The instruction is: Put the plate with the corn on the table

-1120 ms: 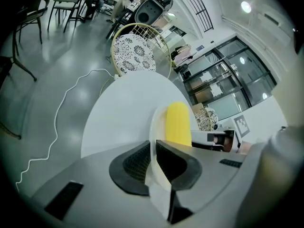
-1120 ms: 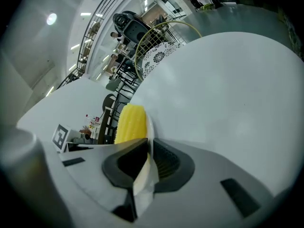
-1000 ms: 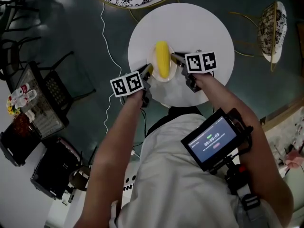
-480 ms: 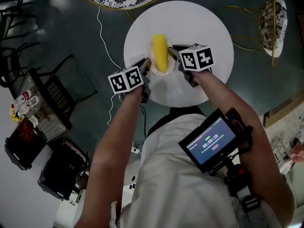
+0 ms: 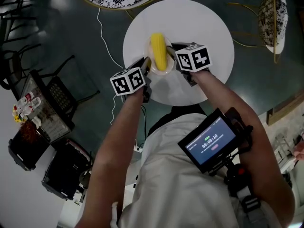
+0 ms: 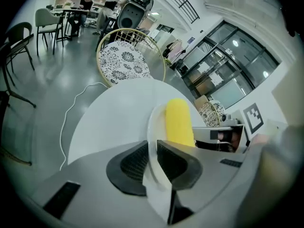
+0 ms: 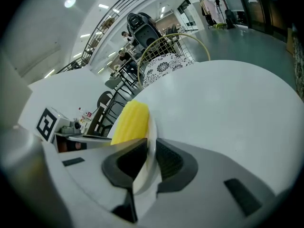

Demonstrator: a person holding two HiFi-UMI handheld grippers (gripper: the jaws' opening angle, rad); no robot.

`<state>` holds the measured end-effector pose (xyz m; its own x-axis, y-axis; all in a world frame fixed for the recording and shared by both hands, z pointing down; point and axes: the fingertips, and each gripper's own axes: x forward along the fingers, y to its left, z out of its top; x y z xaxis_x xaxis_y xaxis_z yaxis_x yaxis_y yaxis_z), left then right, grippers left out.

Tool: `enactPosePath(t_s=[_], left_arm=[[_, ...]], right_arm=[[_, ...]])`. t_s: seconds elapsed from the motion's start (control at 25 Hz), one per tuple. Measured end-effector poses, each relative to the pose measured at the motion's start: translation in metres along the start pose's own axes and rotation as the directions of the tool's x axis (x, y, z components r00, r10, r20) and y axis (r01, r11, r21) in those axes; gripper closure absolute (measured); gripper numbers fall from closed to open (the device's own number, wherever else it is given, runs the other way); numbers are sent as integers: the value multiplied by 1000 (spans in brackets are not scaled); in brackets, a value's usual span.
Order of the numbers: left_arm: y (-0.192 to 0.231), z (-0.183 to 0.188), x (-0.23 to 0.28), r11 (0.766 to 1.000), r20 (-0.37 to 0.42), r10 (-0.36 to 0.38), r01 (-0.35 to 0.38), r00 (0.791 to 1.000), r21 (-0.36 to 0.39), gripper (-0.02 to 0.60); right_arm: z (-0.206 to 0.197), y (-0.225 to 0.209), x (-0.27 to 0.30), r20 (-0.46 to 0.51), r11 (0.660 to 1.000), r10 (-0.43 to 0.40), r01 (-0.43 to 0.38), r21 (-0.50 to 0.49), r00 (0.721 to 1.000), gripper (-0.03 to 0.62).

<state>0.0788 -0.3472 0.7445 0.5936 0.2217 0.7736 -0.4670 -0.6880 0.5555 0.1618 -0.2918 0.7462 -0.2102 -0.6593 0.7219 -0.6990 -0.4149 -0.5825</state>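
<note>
Near table left edge: plate with corn; left gripper and right gripper clamp opposite rims.

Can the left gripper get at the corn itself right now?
Probably not. The left gripper is shut on the plate rim, and the corn lies farther in, past its jaws. The right gripper is clamped on the opposite rim, so letting go would leave the plate on one grip.
</note>
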Motion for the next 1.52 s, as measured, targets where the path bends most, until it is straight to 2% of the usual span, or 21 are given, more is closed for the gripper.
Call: enactPosePath(t_s=[0.24, 0.6, 0.84, 0.88, 1.08, 1.36, 1.52], left_arm=[[7, 0, -7, 999, 37, 31, -31, 999, 17, 545], [8, -3, -31, 993, 86, 92, -97, 992, 60, 541], [7, -14, -59, 997, 130, 57, -64, 990, 48, 543], [8, -17, -65, 997, 136, 54, -61, 989, 45, 545], [6, -33, -90, 998, 167, 35, -44, 985, 45, 557], [-10, -64, -145, 996, 213, -26, 7, 977, 87, 575], [-13, -62, -150, 994, 238, -53, 28, 970, 105, 575]], right_arm=[[2, -1, 0, 52, 1000, 1, -2, 17, 999, 556], [0, -12, -29, 143, 996, -85, 81, 31, 986, 556], [-13, -1, -43, 139, 995, -98, 95, 22, 985, 559], [-16, 3, -46, 141, 995, -99, 97, 20, 985, 588], [-34, 19, -61, 162, 995, -98, 93, 36, 982, 588], [-61, 66, -100, 221, 993, -109, 98, 63, 969, 588], [-62, 72, -106, 244, 994, -100, 88, 60, 965, 588]])
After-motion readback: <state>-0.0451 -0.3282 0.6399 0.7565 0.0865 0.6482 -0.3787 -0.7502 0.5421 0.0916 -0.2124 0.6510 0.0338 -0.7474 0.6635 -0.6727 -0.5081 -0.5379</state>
